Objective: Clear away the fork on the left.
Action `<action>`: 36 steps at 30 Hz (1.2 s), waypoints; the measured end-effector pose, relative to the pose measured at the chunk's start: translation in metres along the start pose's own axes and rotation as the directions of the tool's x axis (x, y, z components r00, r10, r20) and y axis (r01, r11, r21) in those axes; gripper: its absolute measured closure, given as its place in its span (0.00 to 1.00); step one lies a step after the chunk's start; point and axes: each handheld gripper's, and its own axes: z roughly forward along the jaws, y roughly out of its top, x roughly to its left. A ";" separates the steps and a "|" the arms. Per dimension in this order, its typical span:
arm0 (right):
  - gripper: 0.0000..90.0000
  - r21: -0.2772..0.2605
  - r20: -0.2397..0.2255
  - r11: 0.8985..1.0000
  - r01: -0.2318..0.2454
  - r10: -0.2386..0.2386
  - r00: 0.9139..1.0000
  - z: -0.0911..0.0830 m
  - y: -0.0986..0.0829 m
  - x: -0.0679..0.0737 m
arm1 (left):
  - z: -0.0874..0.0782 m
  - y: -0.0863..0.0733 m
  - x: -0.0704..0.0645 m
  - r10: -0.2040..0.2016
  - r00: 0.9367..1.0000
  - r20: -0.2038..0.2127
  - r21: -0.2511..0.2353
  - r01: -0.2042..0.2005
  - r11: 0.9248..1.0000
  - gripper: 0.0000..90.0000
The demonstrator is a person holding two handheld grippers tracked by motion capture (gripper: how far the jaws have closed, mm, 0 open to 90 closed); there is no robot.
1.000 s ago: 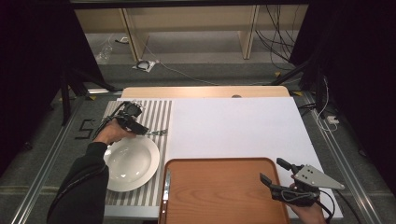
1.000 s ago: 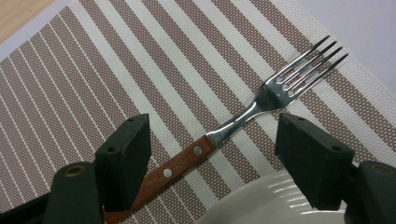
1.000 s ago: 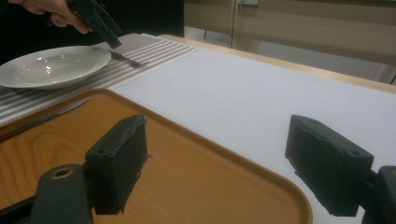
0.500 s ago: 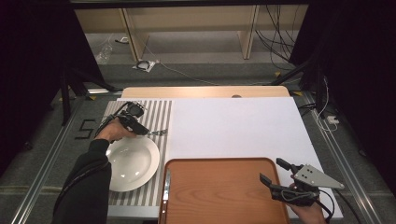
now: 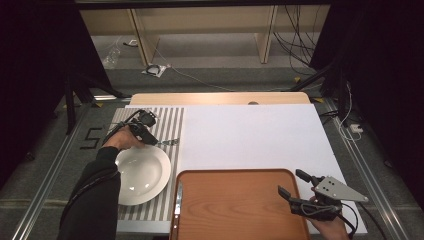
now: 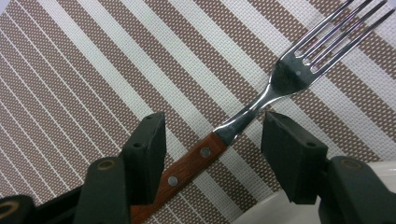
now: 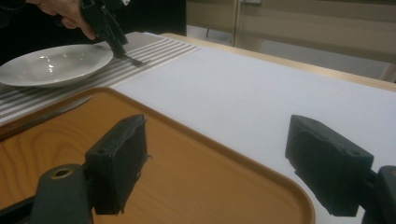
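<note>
A fork (image 6: pixel 289 77) with a wooden handle lies flat on the striped placemat (image 5: pixel 170 120), just beyond the white plate (image 5: pixel 142 172). My left gripper (image 6: pixel 212 126) is low over the fork's handle. Its jaws stand open on either side of the handle, with a gap on each side. In the high view the left gripper (image 5: pixel 145 131) is at the plate's far rim, with the fork's tines (image 5: pixel 169 142) to its right. My right gripper (image 5: pixel 291 182) hovers open over the right end of the wooden tray (image 5: pixel 240 210), holding nothing.
A knife (image 5: pixel 178 197) lies along the tray's left edge, also seen as a knife (image 7: pixel 46 114) in the right gripper view. A white sheet (image 5: pixel 250 135) covers the table's middle and right. The plate's rim (image 6: pixel 280 210) is close under the left gripper's right jaw.
</note>
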 end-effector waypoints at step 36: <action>0.24 -0.006 -0.002 1.000 0.000 0.000 1.000 0.000 0.000 0.000 | 0.013 -0.007 0.011 -0.005 1.000 0.009 0.067 0.004 0.998 0.57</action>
